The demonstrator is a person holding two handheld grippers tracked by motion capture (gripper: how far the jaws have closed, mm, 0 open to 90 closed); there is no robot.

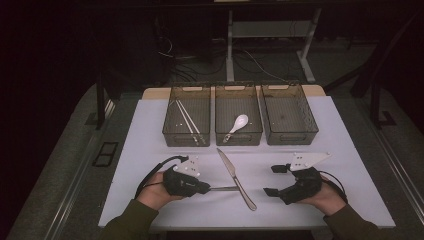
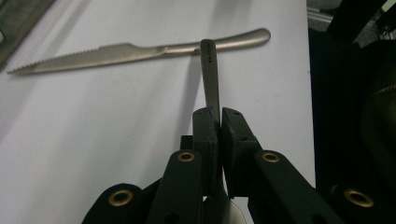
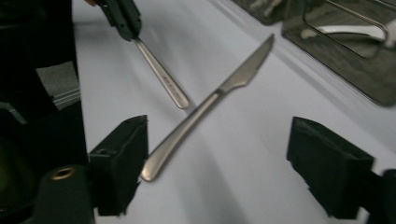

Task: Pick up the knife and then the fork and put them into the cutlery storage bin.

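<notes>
Left claw (image 2: 219, 116) clenched on utensil handle (image 2: 210, 74), handle pointing at knife (image 2: 140, 50); right claw (image 3: 219, 163) released, near knife.

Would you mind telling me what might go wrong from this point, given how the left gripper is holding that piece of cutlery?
The left gripper pinches the metal utensil near one end, so its long free handle might swing or slip when lifted. Its tip lies right by the knife, so moving it may nudge the knife. The right gripper is open around the knife's handle; closing now could clash with the utensil's tip.
</notes>
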